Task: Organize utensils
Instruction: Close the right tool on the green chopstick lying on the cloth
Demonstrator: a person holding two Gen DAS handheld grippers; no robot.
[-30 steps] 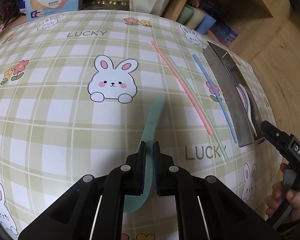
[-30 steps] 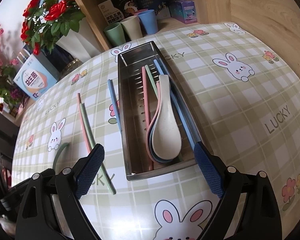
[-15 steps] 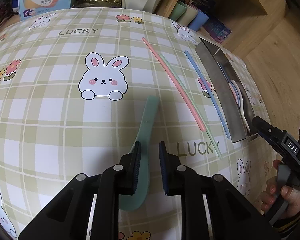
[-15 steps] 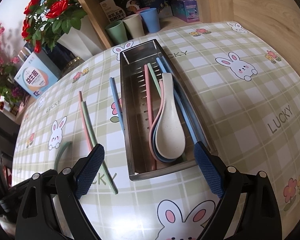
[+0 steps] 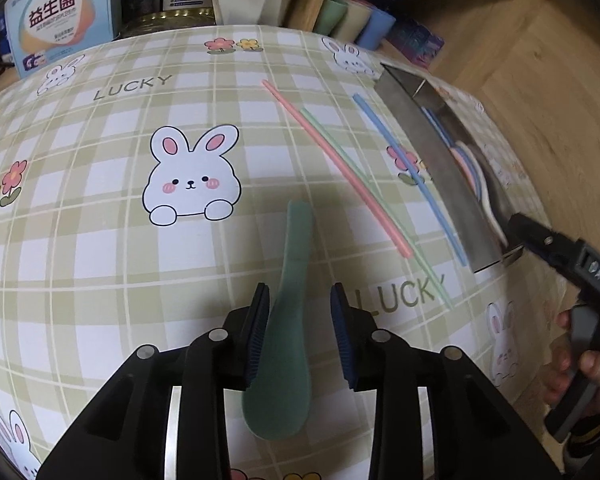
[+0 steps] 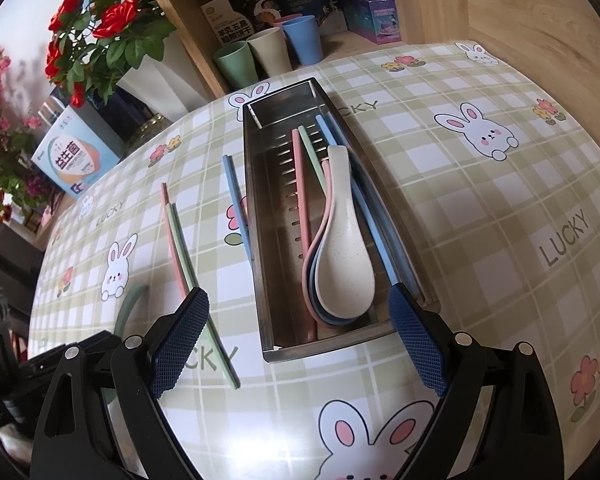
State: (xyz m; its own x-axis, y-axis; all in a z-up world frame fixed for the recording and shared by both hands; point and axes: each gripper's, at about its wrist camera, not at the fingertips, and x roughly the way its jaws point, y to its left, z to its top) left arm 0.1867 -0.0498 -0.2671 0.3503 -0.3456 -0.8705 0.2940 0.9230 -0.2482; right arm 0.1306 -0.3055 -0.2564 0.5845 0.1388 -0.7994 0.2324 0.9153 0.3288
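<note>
A green spoon lies on the checked tablecloth, bowl toward me, between the pads of my left gripper. Its jaws are opening, with a gap on the spoon's right side. The spoon's handle shows in the right wrist view. Pink, green and blue chopsticks lie loose on the cloth beside the steel tray. The tray holds a cream spoon stacked on others, plus several chopsticks. My right gripper hangs wide open over the tray's near end, holding nothing.
Green, cream and blue cups stand on the wooden shelf behind the tray. A white vase of red flowers and a blue box sit at the table's far left. A person's hand holds the right gripper's handle.
My left gripper's jaws, shut on the green spoon a second ago, have spread apart; the spoon now lies loose between them. The right gripper has stayed put.
</note>
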